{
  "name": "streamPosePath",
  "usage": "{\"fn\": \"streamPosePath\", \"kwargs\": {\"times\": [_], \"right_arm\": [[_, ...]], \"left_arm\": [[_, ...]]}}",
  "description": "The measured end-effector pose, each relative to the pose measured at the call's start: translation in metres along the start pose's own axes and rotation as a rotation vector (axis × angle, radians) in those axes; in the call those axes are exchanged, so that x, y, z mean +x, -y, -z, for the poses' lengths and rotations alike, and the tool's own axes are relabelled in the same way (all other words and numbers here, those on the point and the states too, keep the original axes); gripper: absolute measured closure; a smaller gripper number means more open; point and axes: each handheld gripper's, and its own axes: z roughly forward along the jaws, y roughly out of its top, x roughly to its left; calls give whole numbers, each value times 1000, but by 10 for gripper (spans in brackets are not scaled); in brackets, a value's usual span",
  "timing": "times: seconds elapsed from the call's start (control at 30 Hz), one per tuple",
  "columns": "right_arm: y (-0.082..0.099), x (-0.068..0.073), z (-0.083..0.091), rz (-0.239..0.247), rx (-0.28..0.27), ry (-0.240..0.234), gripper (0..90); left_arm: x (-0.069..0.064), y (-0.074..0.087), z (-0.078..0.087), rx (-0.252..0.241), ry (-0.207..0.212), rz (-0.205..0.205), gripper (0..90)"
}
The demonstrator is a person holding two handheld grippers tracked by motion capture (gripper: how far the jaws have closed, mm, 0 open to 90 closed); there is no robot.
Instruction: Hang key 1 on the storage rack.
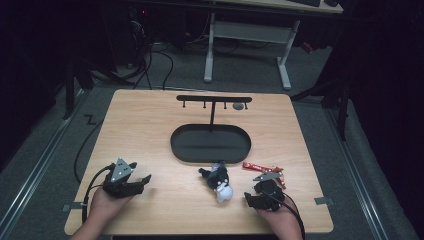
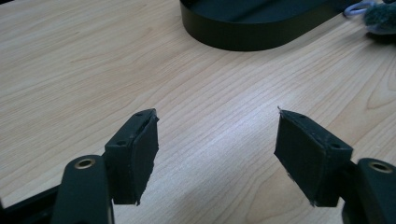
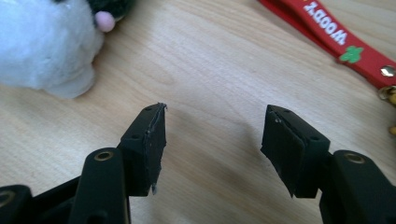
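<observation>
Black right tongs (image 3: pixel 212 135) gape beside fluffy white plush toy (image 3: pixel 44 44).

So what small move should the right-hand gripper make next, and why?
Probably swing toward the black-and-white plush toy. The right gripper rests on the pale wooden table with its jaws apart around bare wood, while the toy lies just beside it and the red strap on its other side.

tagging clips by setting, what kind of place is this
Probably a lab or workshop set up for recording: a wooden table on grey carpet, loose cables on the floor, and a desk frame behind.
</observation>
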Motion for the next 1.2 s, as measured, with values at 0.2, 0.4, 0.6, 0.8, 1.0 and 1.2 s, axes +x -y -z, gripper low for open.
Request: {"fn": "streamPosePath", "kwargs": {"times": [0.2,0.4,0.6,0.8,1.0,1.2], "right_arm": [[-5,1,2,-3,45,-41,411],[-10,2,7,-18,59,-45,432],[-12,-2,8,-44,65,-39,422],[-18,-7,12,-58,83,-28,428],[-22,-3,12,-35,113,-33,425],[-24,-8,21,-41,126,-17,431]], "left_arm": [[-3,-2,0,-5,6,-21,303],[-3,-4,-1,-14,15,-24,303],[-2,-4,-3,-12,24,-19,303],[-3,-2,-3,-14,32,-20,304],[-4,-5,-3,-27,29,-26,306],[-4,-7,-4,-29,31,-32,305]]}}
